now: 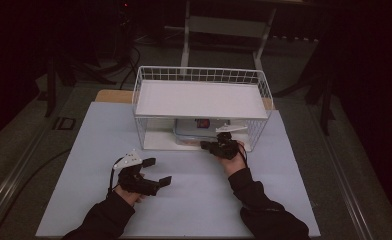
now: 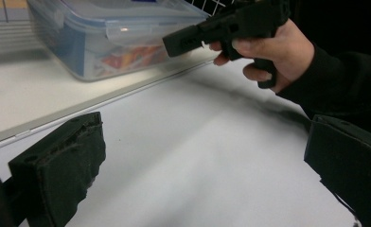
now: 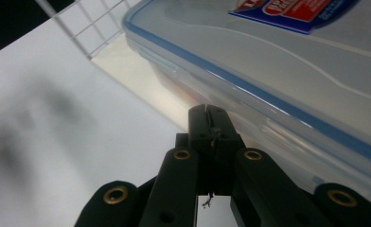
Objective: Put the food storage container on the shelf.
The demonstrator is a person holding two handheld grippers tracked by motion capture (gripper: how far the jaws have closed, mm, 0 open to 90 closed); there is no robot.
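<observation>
White table [image 1: 194, 200], wire shelf rack [image 1: 202, 80] on it

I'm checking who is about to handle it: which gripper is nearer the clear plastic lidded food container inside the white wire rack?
Right. The right gripper, jaws closed, sits at the clear plastic lidded food container's front edge. The left gripper, jaws open, rests farther back on the white table, outside the white wire rack.

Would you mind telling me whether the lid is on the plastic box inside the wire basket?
On. The lid lies flat along the plastic box, its blue seal meeting the rim.

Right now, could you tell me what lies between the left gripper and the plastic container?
In the left gripper view, bare white tabletop, then the rack's shelf edge, separates the left gripper from the plastic container.
</observation>
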